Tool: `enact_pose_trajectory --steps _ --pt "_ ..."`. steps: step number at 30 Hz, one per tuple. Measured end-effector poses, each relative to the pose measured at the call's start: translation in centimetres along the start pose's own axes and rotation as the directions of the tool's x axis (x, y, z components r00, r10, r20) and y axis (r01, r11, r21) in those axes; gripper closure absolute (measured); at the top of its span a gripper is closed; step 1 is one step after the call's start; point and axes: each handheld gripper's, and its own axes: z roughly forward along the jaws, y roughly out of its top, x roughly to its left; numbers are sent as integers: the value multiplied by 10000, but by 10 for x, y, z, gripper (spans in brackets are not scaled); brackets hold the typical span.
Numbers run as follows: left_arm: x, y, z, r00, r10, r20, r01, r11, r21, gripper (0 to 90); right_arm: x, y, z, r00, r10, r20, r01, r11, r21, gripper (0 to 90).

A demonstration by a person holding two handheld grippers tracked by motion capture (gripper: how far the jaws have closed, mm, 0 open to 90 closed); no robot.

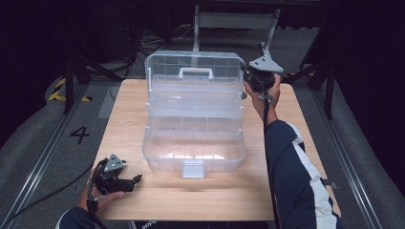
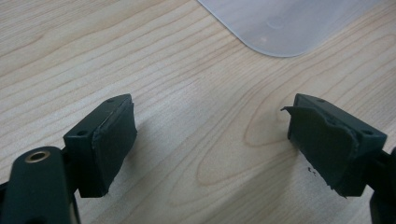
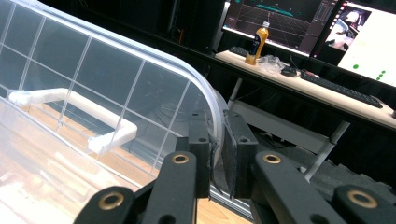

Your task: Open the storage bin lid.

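Lid (image 1: 193, 71) of clear box (image 1: 193, 143) stands upright mid-bench (image 1: 143, 195), so opening looks mostly done; you've yet to let go. Right gripper (image 1: 249, 75) fingers (image 3: 239, 154) clamped on lid's right rim. Left gripper (image 1: 136, 179) rests near box's front-left corner, fingers (image 2: 112, 140) apart, nothing between. Right gripper view adds handle (image 3: 70, 109), desk beyond lid.

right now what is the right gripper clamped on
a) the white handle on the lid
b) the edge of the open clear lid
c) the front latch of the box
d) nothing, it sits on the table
b: in the right gripper view the right gripper has its fingers pressed on either side of the curved rim of the clear lid, while the white handle sits well clear of them.
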Motion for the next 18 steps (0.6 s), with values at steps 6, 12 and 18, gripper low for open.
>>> enact_pose_trajectory --steps 6,12,18 --pt "-1 -2 -2 10000 74 4 -74 10000 21 158 -4 0 8 9998 47 -183 -43 9998 179 831" --pt "1 -1 -1 9999 151 67 -151 9999 11 152 -9 0 19 9994 -21 -333 38 9987 517 827" --pt "1 0 0 9998 153 87 -153 9999 29 152 -9 -1 28 9995 -101 -285 123 9969 782 826"
